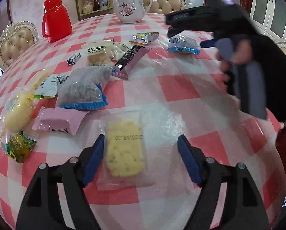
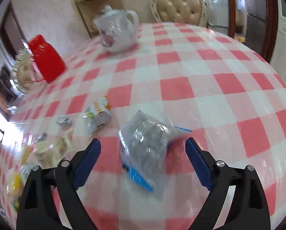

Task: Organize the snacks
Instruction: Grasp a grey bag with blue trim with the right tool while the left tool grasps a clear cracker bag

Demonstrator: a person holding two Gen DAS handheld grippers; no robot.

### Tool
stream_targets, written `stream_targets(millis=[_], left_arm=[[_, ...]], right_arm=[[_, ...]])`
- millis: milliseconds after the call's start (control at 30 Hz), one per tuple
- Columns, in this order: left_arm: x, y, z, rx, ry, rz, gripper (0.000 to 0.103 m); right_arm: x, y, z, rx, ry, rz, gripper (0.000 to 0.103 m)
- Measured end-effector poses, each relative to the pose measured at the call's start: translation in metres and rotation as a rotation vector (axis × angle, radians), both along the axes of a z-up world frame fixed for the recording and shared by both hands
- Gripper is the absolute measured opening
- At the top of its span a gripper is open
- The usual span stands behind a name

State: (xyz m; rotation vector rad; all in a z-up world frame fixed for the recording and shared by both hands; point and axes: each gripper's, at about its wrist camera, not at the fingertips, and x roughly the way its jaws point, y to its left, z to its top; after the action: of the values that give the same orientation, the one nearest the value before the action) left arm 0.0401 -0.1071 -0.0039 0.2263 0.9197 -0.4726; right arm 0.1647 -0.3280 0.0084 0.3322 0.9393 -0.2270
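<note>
A clear packet with a yellow cracker (image 1: 124,149) lies flat on the checked table between the blue pads of my left gripper (image 1: 141,153), which is open; the left pad (image 1: 93,161) sits close beside the wrapper. My right gripper (image 2: 143,143) stands wide open over a clear, blue-edged packet of dark bits (image 2: 146,147) lying on the cloth. The left wrist view shows that gripper (image 1: 168,26), held by a gloved hand, above the same packet (image 1: 182,45). More snacks lie at the left: another blue-edged bag (image 1: 83,90), two pink bars (image 1: 60,120) (image 1: 130,60), a yellow-filled bag (image 1: 16,111).
A red jug (image 1: 54,19) and a white flowered teapot (image 1: 130,6) stand at the far side of the round table (image 1: 177,88). Padded chairs (image 1: 14,44) ring it. A green packet (image 1: 20,147) lies near the left edge. Small wrapped snacks (image 2: 99,117) sit left of the right gripper.
</note>
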Motion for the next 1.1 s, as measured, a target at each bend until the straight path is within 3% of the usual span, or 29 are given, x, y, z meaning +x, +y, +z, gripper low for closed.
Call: stream_targets(millis=[67, 133, 200, 267, 433, 600, 833, 967, 1067, 1100], left_arm=[[0.0, 0.002, 0.0, -0.013, 0.004, 0.001, 0.076], [0.0, 0.004, 0.001, -0.026, 0.007, 0.001, 0.076], [-0.001, 0.005, 0.001, -0.037, 0.01, 0.002, 0.076], [0.0, 0.007, 0.002, -0.049, 0.014, 0.003, 0.076], [0.0, 0.009, 0.002, -0.068, 0.019, 0.004, 0.076], [0.0, 0.011, 0.003, -0.092, 0.026, 0.005, 0.076], [0.002, 0.013, 0.003, -0.103, 0.029, 0.004, 0.077], [0.001, 0.006, 0.002, -0.04, 0.008, 0.008, 0.075], [-0.001, 0.0, 0.001, 0.034, -0.029, 0.04, 0.057], [-0.002, 0.001, 0.002, 0.035, -0.035, 0.043, 0.036]], right_arm=[[0.012, 0.002, -0.01, -0.052, 0.051, 0.017, 0.087], [0.011, 0.01, -0.013, -0.151, 0.047, 0.091, 0.084], [-0.004, 0.015, -0.011, -0.177, 0.012, 0.157, 0.052], [-0.026, 0.016, -0.007, -0.158, -0.001, 0.192, 0.049], [-0.11, 0.02, 0.009, -0.065, -0.132, 0.267, 0.048], [-0.168, 0.031, 0.02, -0.003, -0.193, 0.259, 0.048], [-0.21, 0.039, 0.015, 0.071, -0.224, 0.226, 0.048], [-0.218, 0.036, 0.015, 0.105, -0.238, 0.217, 0.048], [-0.218, 0.03, 0.013, 0.117, -0.236, 0.189, 0.048], [-0.219, 0.029, 0.013, 0.119, -0.236, 0.185, 0.048]])
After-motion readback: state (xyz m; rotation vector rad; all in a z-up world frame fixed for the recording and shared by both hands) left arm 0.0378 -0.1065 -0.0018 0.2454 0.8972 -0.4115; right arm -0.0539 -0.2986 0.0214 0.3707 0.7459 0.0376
